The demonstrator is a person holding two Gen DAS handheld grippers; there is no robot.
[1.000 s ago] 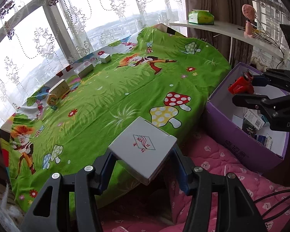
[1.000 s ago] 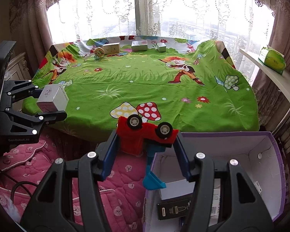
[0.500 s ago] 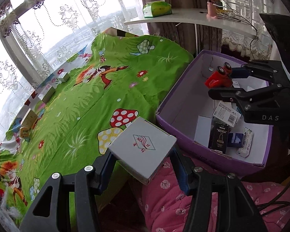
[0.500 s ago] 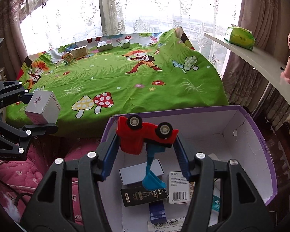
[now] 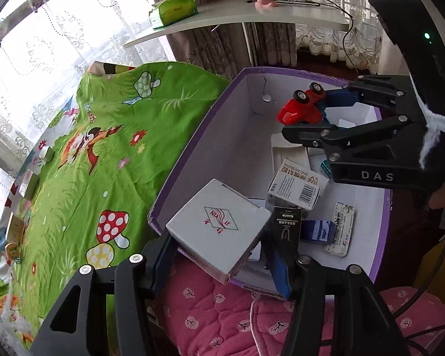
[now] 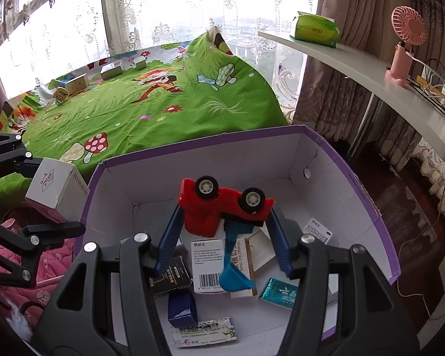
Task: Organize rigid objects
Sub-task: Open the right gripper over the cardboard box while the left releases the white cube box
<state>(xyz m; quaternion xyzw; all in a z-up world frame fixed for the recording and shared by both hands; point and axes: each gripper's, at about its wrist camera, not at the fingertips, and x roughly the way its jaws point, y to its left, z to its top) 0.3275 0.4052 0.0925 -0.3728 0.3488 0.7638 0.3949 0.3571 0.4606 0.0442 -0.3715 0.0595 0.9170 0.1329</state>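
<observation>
Carrying both items to the purple box [image 6: 368,195] is the step in hand. The white carton [image 5: 219,228] is clamped in the left gripper [image 5: 222,255] at lower centre, over the box's near rim. The red toy truck [image 6: 222,204] is clamped in the right gripper [image 6: 222,237] above the interior. Lowering and release are judged next. Several small packets [image 6: 207,261] are already contained.

Your left tool [image 5: 222,249] and your right tool [image 6: 225,222] both point down, each squeezing something tight.
</observation>
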